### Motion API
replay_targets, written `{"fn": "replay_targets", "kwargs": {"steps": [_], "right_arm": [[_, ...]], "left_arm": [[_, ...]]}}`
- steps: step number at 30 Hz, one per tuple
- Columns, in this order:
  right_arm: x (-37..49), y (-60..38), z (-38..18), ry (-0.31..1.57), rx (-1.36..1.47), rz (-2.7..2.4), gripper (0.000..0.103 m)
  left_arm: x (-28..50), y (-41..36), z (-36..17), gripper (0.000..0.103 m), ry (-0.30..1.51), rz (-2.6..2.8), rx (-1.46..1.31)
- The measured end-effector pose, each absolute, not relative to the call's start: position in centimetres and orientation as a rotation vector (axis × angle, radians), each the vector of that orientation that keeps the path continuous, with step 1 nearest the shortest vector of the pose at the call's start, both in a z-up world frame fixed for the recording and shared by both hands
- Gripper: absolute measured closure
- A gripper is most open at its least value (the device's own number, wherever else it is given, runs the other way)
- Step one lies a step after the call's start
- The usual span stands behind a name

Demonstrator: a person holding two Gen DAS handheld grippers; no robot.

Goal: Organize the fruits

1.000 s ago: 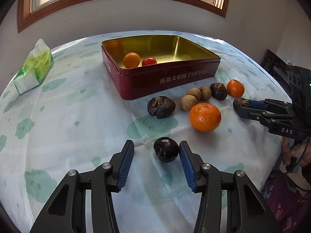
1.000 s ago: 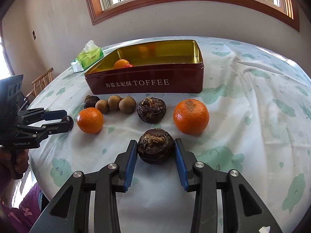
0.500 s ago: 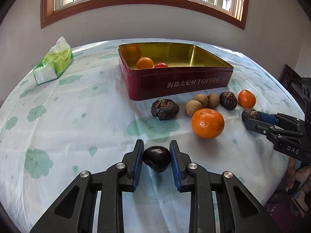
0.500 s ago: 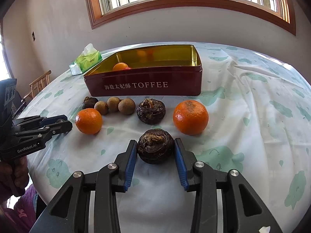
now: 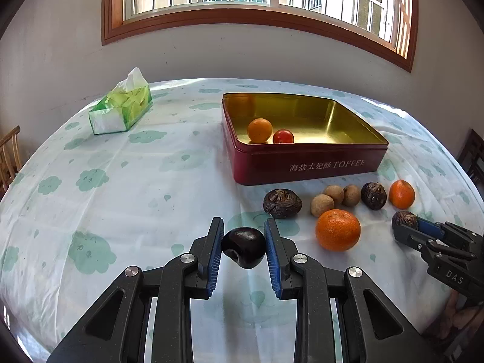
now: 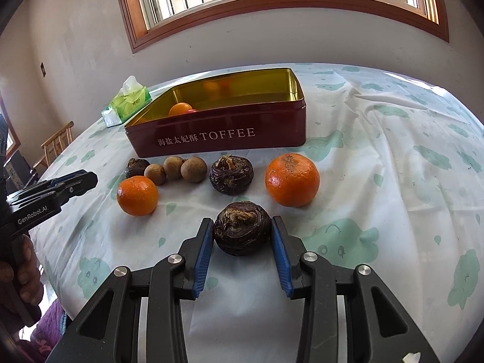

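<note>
L gripper (image 5: 243, 249) was clamped on a smooth dark chestnut (image 5: 243, 251), pads on both sides, seemingly lifted off the tablecloth (image 5: 121, 199). R gripper (image 6: 242, 237) was closed on a wrinkled water chestnut (image 6: 242, 232), pads at its widest girth. Both looked light & hard; glossy one prob slippery, so grip across the middle w/ pads flat; ridged one less likely to slip. Red toffee tin (image 5: 305, 165) sat beyond, w/ a small orange (image 5: 259, 130) & cherry tomato (image 5: 283, 136) inside. Loose in front of tin: big orange (image 5: 337, 230), 3 longans (image 5: 322, 205), more water chestnuts (image 5: 282, 203). Tissue pack (image 5: 121, 107) far left.
</note>
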State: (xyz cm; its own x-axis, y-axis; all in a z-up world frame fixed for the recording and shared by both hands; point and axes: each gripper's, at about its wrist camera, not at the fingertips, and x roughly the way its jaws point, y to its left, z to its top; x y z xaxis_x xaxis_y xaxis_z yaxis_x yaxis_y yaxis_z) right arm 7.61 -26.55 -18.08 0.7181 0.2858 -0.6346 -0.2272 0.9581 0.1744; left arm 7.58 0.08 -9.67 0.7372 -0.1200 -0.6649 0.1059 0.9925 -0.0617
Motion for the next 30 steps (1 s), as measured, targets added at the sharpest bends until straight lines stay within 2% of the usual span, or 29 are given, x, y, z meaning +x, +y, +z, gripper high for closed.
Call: {"fn": "replay_targets", "kwargs": {"steps": [30], "right_arm": [[5.1,-24.9,-16.8,0.71,0.145,0.368,0.067]], "left_arm": [[7.4,-0.6,-9.6,0.075,0.718,-0.075,-0.01]]}}
